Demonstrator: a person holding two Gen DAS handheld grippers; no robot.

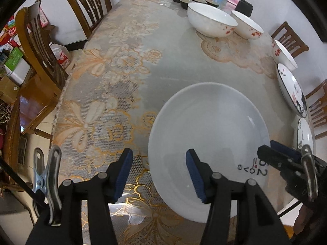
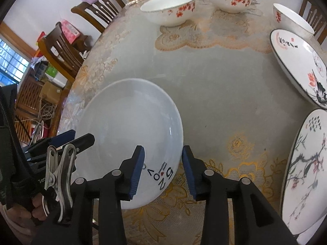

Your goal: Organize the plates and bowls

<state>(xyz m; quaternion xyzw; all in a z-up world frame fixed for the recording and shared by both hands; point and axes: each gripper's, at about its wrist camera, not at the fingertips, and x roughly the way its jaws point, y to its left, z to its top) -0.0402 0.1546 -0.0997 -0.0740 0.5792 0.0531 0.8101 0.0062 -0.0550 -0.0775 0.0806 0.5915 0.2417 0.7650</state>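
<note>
The left tool (image 1: 159, 175), black-armed with blue ribbed pads, points steeply downward. Its jaws stand apart, straddling the left rim of what lies below, with neither pad pressing on it. The right tool (image 2: 163, 169), of the same build, also tilts steeply down, its jaws parted either side of the near right rim, the pads clear of it. In the right wrist view, fingers of the person's left hand (image 2: 30, 210) curl around the left tool's handle at the near left.

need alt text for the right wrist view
The open right gripper straddles the near rim of a plain white plate on a lace-covered table. Two painted plates lie right, three floral bowls beyond.
</note>
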